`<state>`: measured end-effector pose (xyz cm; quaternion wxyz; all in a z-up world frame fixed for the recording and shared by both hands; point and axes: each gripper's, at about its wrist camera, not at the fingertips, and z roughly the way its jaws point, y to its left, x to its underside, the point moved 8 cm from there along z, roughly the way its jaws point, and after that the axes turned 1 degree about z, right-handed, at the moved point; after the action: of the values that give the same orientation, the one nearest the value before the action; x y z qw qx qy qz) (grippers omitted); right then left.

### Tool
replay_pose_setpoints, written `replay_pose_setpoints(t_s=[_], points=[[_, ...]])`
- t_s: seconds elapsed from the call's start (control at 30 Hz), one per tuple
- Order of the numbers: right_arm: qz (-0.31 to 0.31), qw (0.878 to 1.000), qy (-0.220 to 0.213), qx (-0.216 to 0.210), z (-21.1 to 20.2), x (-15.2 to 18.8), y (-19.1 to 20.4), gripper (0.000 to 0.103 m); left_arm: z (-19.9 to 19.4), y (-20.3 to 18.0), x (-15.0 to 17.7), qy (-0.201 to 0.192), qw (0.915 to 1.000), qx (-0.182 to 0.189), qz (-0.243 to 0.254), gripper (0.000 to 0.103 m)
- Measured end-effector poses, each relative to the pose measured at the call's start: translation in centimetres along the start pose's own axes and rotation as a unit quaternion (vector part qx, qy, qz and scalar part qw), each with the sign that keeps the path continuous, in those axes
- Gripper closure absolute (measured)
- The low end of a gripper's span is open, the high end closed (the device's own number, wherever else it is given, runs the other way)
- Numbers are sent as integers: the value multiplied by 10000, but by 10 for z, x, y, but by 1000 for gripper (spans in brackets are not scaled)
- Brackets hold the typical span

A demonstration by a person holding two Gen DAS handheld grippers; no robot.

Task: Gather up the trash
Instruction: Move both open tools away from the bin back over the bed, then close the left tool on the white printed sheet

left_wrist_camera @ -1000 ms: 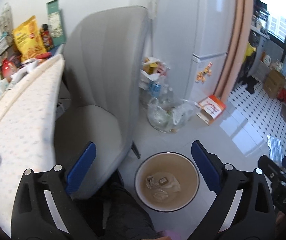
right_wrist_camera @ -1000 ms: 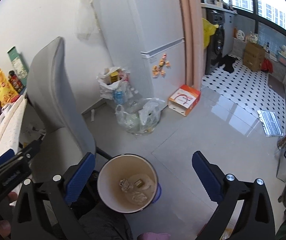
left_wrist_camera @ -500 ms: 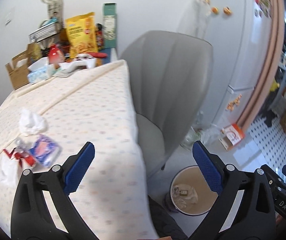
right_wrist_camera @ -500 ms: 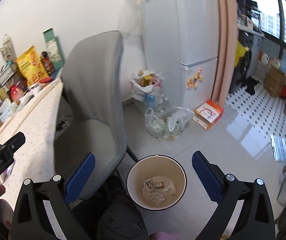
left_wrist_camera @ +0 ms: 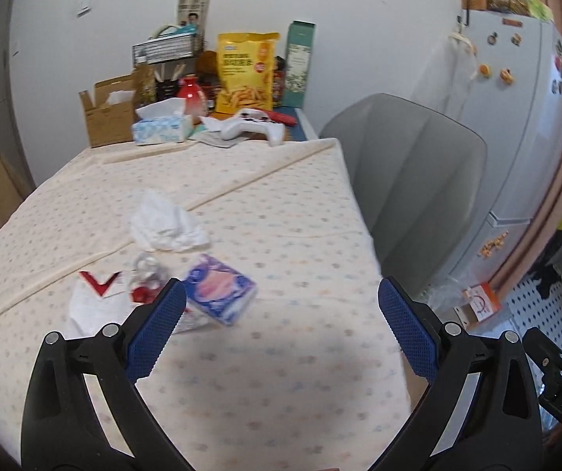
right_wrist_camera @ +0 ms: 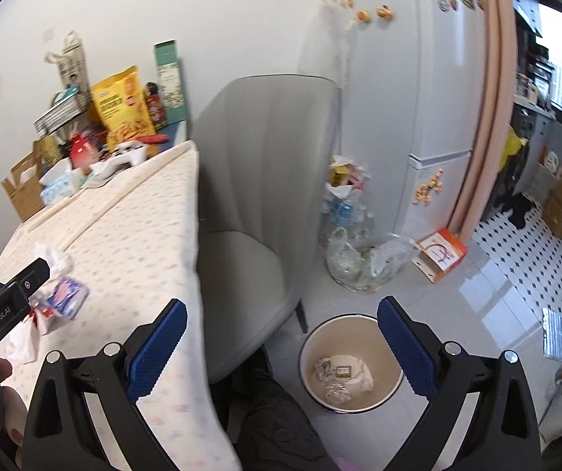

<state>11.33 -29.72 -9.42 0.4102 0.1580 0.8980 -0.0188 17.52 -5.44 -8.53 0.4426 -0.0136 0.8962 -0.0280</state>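
Observation:
Trash lies on the dotted tablecloth: a crumpled white tissue, a purple-pink wrapper, a clear wrapper with red bits and a white-and-red paper. My left gripper hovers open over the table's near part, just right of this pile, holding nothing. My right gripper is open and empty, above the table's corner and the floor. A round waste bin with several crumpled scraps inside stands on the floor between its fingers. The wrapper and tissue also show in the right wrist view.
A grey chair stands at the table's right side, next to the bin. Snack bag, tissue box, cardboard box and a white controller crowd the table's far end. A fridge and bags of bottles stand beyond. A dark-clothed knee is below.
Both grippers swung left and up from the bin toward the table. The left view now faces the trash pile; the bin has left it. Both stayed open.

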Motion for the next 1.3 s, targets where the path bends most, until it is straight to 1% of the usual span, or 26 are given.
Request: replay_pose_setpoints(t_s=[0.13,0.43,0.67,0.87,0.9,1.0,1.07,1.13,1.3], points=[[-258,9996,-14,-147,-8,3,32,8,-6,31,2,-42,9998,-131,-168,6],[-685,9969,-48,-396,-14,4,86,8,-8,92,13,64,9977,-403,-543,6],[-929,9937,18,-623,-11,14,129,8,-6,140,20,114,9942,-677,-828,6],[-1143,9900,98,-822,-6,26,164,8,-1,182,33,246,9897,-844,-1133,6],[-1184,9892,106,-853,-6,28,170,8,1,188,36,290,9889,-857,-1175,7],[-1254,9873,147,-967,-4,33,188,8,6,205,45,415,9868,-924,-1267,14],[-1313,9856,193,-1049,-2,38,201,9,12,212,51,522,9852,-950,-1325,21],[-1387,9833,259,-1148,1,44,213,12,18,217,57,645,9839,-976,-1355,26],[-1563,9784,386,-1300,5,53,235,19,30,223,67,798,9814,-1005,-1429,31]])
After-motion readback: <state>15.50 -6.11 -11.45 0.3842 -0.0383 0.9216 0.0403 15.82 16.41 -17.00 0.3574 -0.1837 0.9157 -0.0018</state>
